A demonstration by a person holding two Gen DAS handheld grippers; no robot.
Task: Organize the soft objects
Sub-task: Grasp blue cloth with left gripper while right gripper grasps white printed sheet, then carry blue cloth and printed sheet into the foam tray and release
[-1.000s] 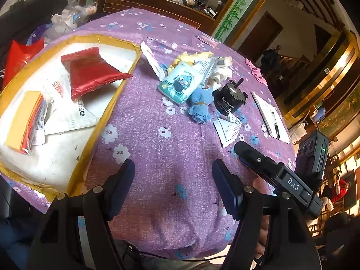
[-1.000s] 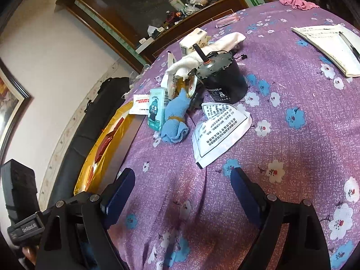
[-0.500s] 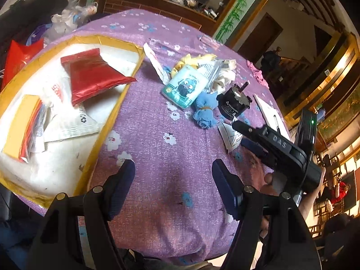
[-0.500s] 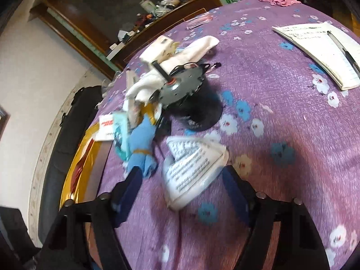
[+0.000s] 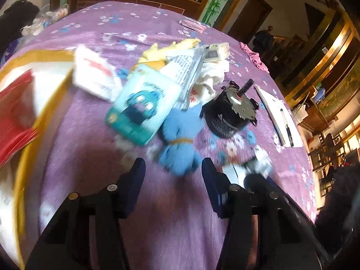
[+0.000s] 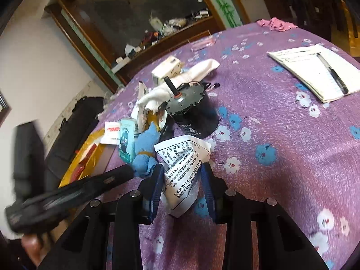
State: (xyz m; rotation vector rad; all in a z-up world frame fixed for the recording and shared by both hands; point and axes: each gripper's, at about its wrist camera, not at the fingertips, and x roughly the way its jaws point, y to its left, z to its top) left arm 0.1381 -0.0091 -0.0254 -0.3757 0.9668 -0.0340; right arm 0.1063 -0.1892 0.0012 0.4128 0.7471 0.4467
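Note:
A blue rolled cloth (image 5: 180, 144) tied with a yellow band lies on the purple flowered tablecloth; it also shows in the right wrist view (image 6: 145, 155). My left gripper (image 5: 173, 175) is open, its fingers just short of the cloth on either side. My right gripper (image 6: 182, 184) is closing around a white printed packet (image 6: 182, 168), which is crumpled between the fingers; I cannot tell if it is held. A teal tissue pack (image 5: 141, 108), white cloth (image 5: 211, 78) and yellow cloth (image 5: 162, 49) lie behind.
A black motor (image 5: 229, 114) stands right of the blue cloth. A gold-rimmed white tray (image 5: 42, 103) with a red packet (image 5: 13, 117) sits at left. A notebook with pen (image 6: 319, 72) and a pink cloth (image 6: 276, 23) lie far right.
My left gripper has moved forward to the blue cloth. My right gripper has moved forward over the white packet and its fingers have narrowed around it.

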